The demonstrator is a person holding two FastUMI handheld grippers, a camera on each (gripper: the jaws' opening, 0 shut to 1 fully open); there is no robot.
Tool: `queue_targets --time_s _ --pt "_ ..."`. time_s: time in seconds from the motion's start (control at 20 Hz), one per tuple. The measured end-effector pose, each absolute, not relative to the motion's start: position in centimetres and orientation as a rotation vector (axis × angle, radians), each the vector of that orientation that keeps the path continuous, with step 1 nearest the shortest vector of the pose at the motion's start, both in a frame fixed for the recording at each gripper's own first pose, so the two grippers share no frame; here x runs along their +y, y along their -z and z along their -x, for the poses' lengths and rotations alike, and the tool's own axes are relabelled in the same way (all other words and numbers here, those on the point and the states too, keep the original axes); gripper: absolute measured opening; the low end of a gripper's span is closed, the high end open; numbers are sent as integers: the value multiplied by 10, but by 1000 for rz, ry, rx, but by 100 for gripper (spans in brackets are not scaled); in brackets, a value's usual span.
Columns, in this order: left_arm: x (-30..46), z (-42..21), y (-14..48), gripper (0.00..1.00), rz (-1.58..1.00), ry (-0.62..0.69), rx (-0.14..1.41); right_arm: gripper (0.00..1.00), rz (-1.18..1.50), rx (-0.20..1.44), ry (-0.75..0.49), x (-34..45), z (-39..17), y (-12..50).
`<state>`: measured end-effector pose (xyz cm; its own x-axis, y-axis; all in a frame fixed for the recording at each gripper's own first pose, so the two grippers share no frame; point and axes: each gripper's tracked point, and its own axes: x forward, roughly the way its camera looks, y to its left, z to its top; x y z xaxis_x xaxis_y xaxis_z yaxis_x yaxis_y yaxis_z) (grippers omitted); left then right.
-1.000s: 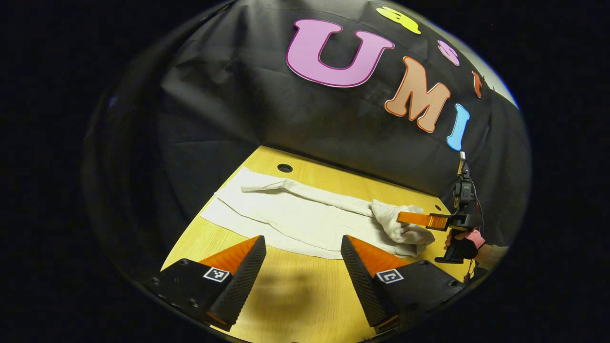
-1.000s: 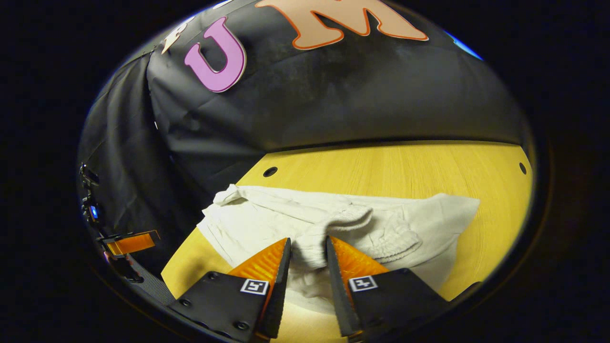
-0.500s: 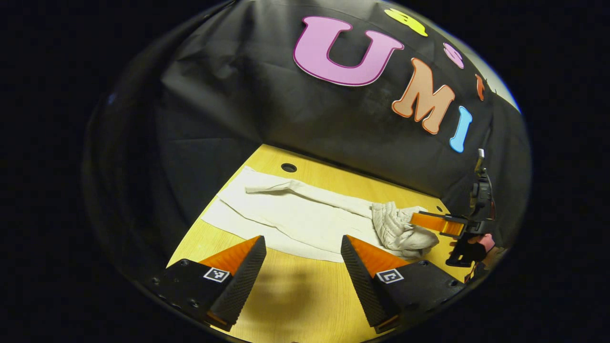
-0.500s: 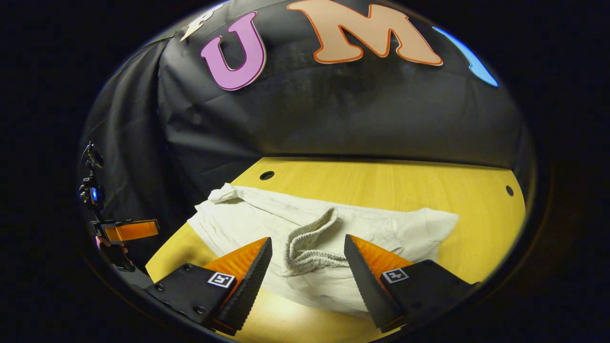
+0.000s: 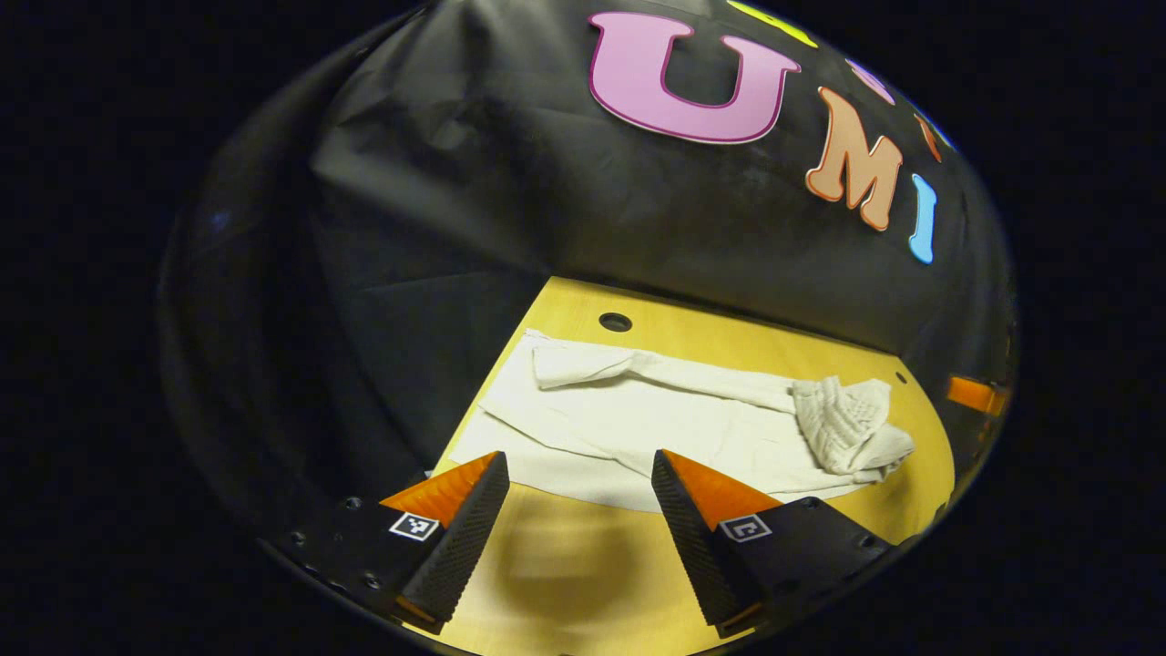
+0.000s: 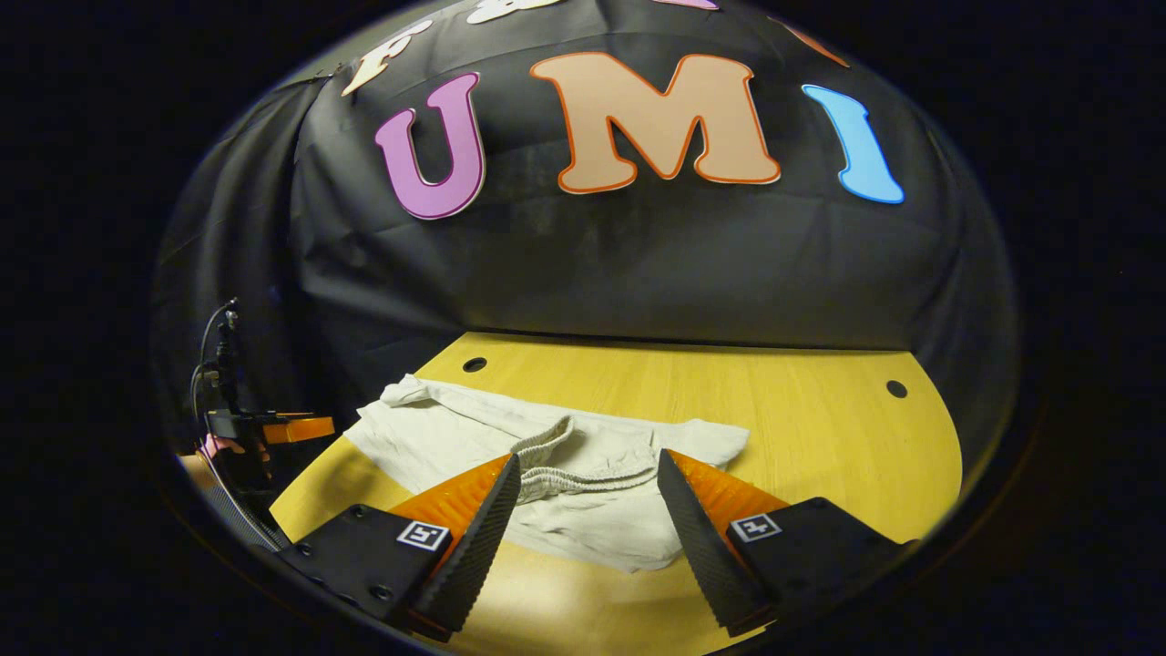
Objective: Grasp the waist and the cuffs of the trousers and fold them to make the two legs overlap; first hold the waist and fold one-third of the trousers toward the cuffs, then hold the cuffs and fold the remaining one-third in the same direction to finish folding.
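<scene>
Cream-white trousers [image 5: 656, 428] lie stretched across the yellow wooden table [image 5: 583, 583]. Their ribbed waist [image 5: 847, 424] is bunched in a heap at the right end, and the far leg's cuff [image 5: 569, 363] is rolled near the table hole. My left gripper [image 5: 578, 510] stands open just short of the trousers' near edge, holding nothing. In the right gripper view the bunched waist [image 6: 569, 460] lies a little beyond my open right gripper [image 6: 588, 515], which has nothing between its fingers. The left gripper [image 6: 301, 428] and the hand holding it show at the far left of that view.
The table [image 6: 802, 428] has small round holes near its back edge, one [image 5: 616, 322] by the cuffs and one [image 6: 896, 389] at the far right. The black cloth wall [image 6: 638, 264] rises right behind the table. Bare tabletop lies to the right of the waist.
My right gripper has opened, let go of the waist and drawn back toward the table's front. The waist now lies in a heap. My left gripper's view has swung left.
</scene>
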<state>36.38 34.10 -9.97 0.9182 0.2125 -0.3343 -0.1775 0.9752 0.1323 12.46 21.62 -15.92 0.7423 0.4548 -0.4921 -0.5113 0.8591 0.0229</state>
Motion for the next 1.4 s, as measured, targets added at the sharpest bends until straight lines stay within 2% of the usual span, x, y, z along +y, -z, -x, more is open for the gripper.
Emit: queue_targets --time_s 0.5,0.8,1.0,1.1,1.15,1.2,1.25,1.3,1.4 --pt "411 -439 129 96 -269 -272 414 96 63 474 -349 163 -116 126" --pt "422 -451 155 92 -269 -272 477 96 70 474 -291 144 -116 121" --pt "424 -452 151 87 -212 -233 446 96 82 486 -289 143 -113 125" --pt "414 -456 159 74 -217 -200 464 96 92 493 -293 144 -114 129" --pt "408 -457 161 67 -221 -177 477 92 90 494 -298 146 -113 130" --pt "403 -458 162 54 -223 -159 483 96 92 492 -302 147 -113 131" --pt "401 -458 161 41 -220 -140 488 96 97 490 -304 148 -114 131" --pt "397 -460 163 23 -216 -126 492 96 101 492 -306 149 -114 133" --pt "395 -461 163 3 -222 -130 502 96 105 497 -313 150 -114 135"
